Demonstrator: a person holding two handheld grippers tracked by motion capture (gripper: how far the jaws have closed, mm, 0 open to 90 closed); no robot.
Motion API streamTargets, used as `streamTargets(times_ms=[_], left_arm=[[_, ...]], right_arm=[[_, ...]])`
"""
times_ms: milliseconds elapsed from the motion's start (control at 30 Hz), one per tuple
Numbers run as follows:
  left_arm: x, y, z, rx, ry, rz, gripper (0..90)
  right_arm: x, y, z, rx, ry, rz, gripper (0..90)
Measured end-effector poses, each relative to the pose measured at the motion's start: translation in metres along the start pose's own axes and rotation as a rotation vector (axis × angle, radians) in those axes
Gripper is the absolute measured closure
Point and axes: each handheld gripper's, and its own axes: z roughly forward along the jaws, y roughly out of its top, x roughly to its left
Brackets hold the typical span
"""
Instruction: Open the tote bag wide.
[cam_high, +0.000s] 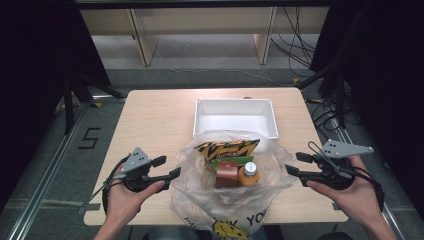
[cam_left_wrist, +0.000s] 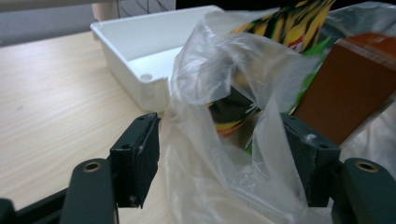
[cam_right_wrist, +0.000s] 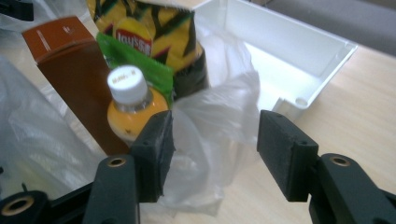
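A clear plastic bag with a yellow smiley print stands open on the table's near edge. It holds a yellow-and-black chip bag, a green packet, a brown box and an orange drink bottle with a white cap. My left gripper is open at the bag's left side. In the left gripper view, loose bag film hangs between its jaws, and the pads do not press it. My right gripper is open at the bag's right side, with bag film beyond its jaws.
An empty white bin sits just behind the bag at the table's middle. Bare wooden tabletop stretches to the left, and a narrower strip lies right of the bin. Cables and table legs lie on the floor beyond the far edge.
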Motion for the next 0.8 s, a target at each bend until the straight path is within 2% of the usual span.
streamTargets(times_ms=[33, 133, 167, 200, 233, 267, 300, 367, 400, 433, 533, 567, 600, 767, 800], left_arm=[[-0.002, 0.003, 0.0, -0.001, -0.005, 0.007, 33.6], [-0.007, 0.009, 0.0, -0.011, -0.021, 0.019, 33.5], [-0.008, 0.011, 0.0, -0.01, -0.021, 0.021, 33.3], [-0.008, 0.011, 0.0, -0.01, -0.021, 0.021, 33.3], [-0.009, 0.014, -0.001, -0.014, -0.023, 0.034, 33.3], [-0.009, 0.014, -0.001, -0.014, -0.023, 0.034, 33.2], [-0.009, 0.016, -0.002, -0.018, -0.023, 0.037, 33.2], [-0.008, 0.018, -0.002, -0.015, -0.02, 0.042, 33.2], [-0.005, 0.02, 0.001, -0.004, -0.015, 0.039, 33.2], [-0.005, 0.02, 0.001, -0.004, -0.015, 0.039, 33.2], [0.003, 0.021, 0.011, 0.027, -0.02, 0.027, 33.3], [0.005, 0.021, 0.015, 0.035, -0.036, 0.021, 33.5], [0.006, 0.021, 0.019, 0.043, -0.045, 0.015, 34.0], [0.011, 0.019, 0.032, 0.067, -0.068, 0.019, 40.7], [0.013, 0.016, 0.038, 0.078, -0.069, 0.026, 42.4]], right_arm=[[0.002, 0.002, -0.001, 0.012, 0.009, -0.001, 44.4], [0.001, 0.008, 0.001, -0.007, 0.0, -0.017, 43.7], [0.002, 0.009, 0.001, -0.006, 0.0, 0.002, 43.3], [0.0, 0.01, 0.002, 0.001, 0.004, -0.014, 43.2], [-0.003, 0.013, 0.004, -0.026, -0.01, -0.04, 43.2], [-0.003, 0.013, 0.004, -0.026, -0.01, -0.04, 43.2], [-0.002, 0.016, 0.005, -0.013, -0.003, -0.007, 43.5], [-0.006, 0.019, 0.011, -0.03, -0.012, -0.007, 44.0], [-0.008, 0.02, 0.012, -0.008, -0.009, -0.007, 44.5], [-0.009, 0.021, 0.016, -0.018, -0.018, 0.007, 44.9], [-0.016, 0.025, 0.026, 0.004, -0.017, 0.01, 46.3], [-0.018, 0.025, 0.031, -0.007, -0.027, 0.019, 46.7], [-0.021, 0.026, 0.034, 0.014, -0.023, 0.014, 47.5], [-0.029, 0.028, 0.049, 0.05, -0.02, 0.028, 50.1], [-0.032, 0.027, 0.057, 0.052, -0.017, 0.039, 51.9]])
